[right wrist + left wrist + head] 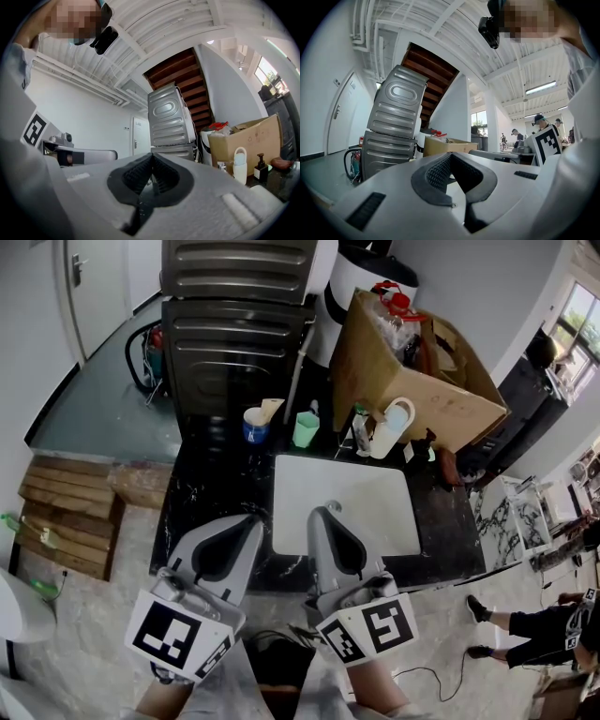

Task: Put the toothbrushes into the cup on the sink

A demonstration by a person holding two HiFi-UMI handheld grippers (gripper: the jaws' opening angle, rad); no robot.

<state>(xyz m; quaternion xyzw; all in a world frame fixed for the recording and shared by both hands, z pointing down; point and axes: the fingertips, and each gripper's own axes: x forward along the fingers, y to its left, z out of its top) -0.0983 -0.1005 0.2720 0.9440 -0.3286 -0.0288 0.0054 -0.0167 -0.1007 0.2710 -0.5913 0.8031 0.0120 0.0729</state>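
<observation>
A white sink basin [375,512] is set into a black marble counter [202,493]. Behind the basin stand a blue and white cup [254,426] with a pale item leaning out of it and a light green cup [306,429]. I cannot pick out any toothbrush clearly. My left gripper [251,521] hovers over the counter at the basin's front left corner, jaws shut with nothing between them [450,154]. My right gripper [322,514] is over the basin's front edge, also shut and empty [151,155]. Both point toward the back wall.
A white jug [392,429], a dark pump bottle [429,442] and small bottles stand behind the basin. A full cardboard box [412,367] sits at the back right, stacked grey machines [234,324] at the back left. A wooden pallet [70,517] lies on the floor left; a person [530,629] sits right.
</observation>
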